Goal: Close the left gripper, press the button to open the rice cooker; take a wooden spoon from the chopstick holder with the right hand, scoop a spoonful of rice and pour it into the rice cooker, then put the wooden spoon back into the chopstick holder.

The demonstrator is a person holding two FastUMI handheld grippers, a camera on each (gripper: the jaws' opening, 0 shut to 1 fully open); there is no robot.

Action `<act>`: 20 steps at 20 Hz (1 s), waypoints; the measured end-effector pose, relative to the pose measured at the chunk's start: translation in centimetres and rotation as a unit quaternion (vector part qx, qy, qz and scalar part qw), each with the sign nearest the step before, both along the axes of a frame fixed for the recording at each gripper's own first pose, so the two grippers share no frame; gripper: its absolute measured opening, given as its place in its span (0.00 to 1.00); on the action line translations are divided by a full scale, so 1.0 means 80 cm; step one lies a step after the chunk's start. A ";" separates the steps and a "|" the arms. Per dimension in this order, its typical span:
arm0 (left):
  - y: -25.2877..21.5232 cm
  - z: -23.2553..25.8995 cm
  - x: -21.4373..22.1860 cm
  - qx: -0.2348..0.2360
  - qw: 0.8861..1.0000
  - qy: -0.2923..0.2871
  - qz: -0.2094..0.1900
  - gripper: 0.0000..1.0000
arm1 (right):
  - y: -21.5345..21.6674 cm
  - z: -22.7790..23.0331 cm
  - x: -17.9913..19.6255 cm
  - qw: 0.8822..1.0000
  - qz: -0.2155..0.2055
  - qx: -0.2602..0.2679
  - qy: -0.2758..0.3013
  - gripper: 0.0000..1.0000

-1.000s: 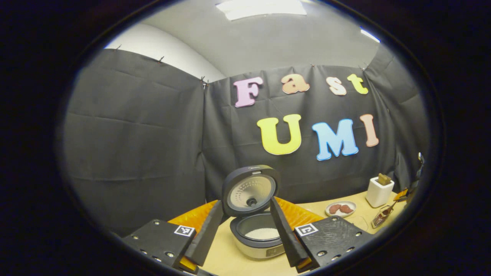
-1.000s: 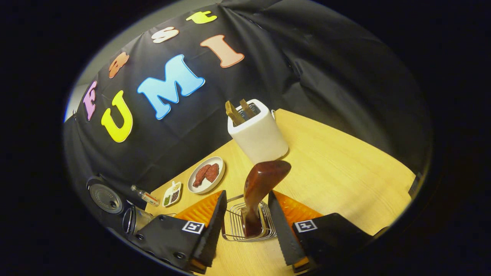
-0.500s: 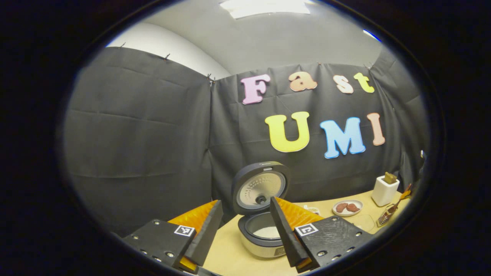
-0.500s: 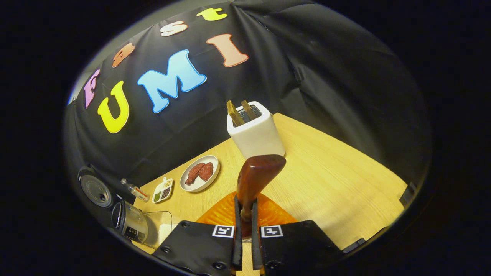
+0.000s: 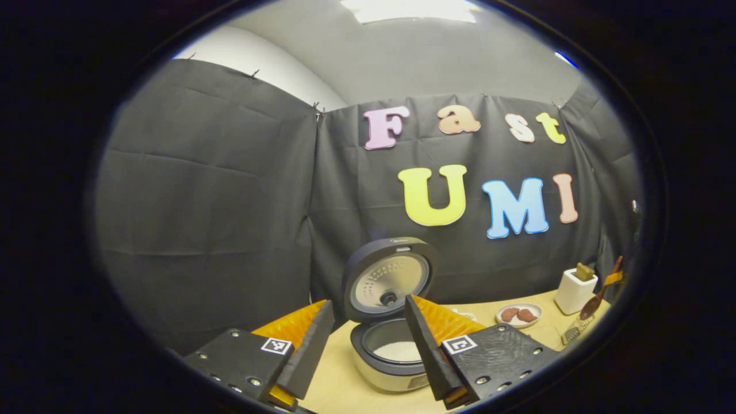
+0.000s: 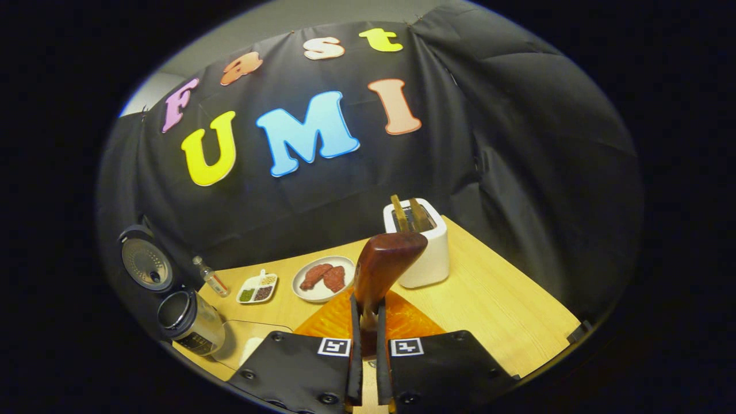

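The rice cooker (image 5: 391, 368) stands with its lid (image 5: 388, 279) up and white rice (image 5: 401, 349) in the pot. My left gripper (image 5: 368, 303) hangs open in front of it, with nothing between the fingers. In the right gripper view my right gripper (image 6: 368, 313) is shut on the handle of the brown wooden spoon (image 6: 388, 264), whose bowl points up and away. The left gripper view shows that spoon (image 5: 592, 302) at the far right, raised above the wire chopstick holder (image 5: 575, 330). The open cooker (image 6: 190, 325) sits at the left of the right gripper view.
On the wooden table (image 6: 506, 310) stand a white toaster (image 6: 422, 253) with two slices, a plate of meat (image 6: 323, 278), a divided condiment dish (image 6: 257, 288) and a small bottle (image 6: 210, 280). A clear box (image 6: 244, 342) with something white lies beside the cooker.
My right gripper shut on the spoon's handle and lifted the spoon out of the wire holder, tilting more level. The left gripper stayed open and drifted a little.
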State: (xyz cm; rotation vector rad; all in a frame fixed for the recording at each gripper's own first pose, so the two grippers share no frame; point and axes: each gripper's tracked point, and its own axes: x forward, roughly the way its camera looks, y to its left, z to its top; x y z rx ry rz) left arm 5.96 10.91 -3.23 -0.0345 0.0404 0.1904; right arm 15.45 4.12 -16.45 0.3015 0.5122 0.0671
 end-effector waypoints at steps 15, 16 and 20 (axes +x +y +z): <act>0.075 -0.045 0.056 -0.008 1.000 0.019 0.000 0.79 | 0.194 -0.011 -0.008 0.993 0.116 -0.019 0.002 0.11; 0.081 -0.049 0.060 -0.008 1.000 0.021 0.001 0.79 | 0.203 -0.020 -0.010 0.992 0.123 -0.028 0.004 0.11; 0.098 -0.066 0.072 -0.011 0.999 0.031 0.001 0.79 | 0.233 -0.054 -0.013 0.986 0.148 -0.077 0.006 0.11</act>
